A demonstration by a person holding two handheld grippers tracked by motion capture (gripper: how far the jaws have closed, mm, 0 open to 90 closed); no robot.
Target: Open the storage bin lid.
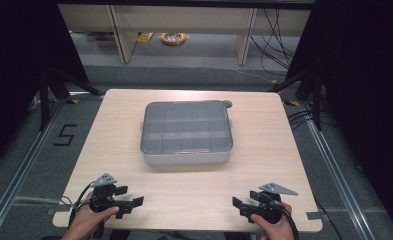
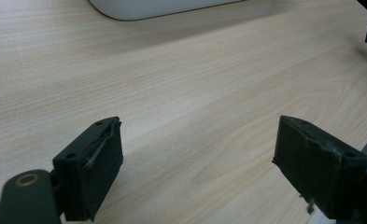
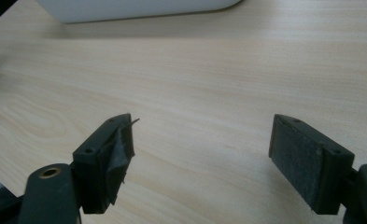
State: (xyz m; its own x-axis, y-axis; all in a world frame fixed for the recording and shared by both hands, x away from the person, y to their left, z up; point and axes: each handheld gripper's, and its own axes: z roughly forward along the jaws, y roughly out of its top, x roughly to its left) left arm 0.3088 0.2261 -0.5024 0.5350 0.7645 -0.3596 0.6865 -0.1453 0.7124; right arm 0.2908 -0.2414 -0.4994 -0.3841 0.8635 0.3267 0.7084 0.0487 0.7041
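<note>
Your left gripper (image 1: 134, 202) and right gripper (image 1: 238, 204): both spread wide, empty, low at worktop (image 1: 264, 150) near edge. Lidded box (image 1: 186, 132) sits mid-worktop, well apart, untouched. Nothing done yet; whole job ahead.

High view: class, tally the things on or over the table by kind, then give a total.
Grey compartment box with clear lid: 1
Small round grey thing at the box's far right corner: 1
Hand-held grippers, left gripper and right gripper: 2
Total: 4
</note>
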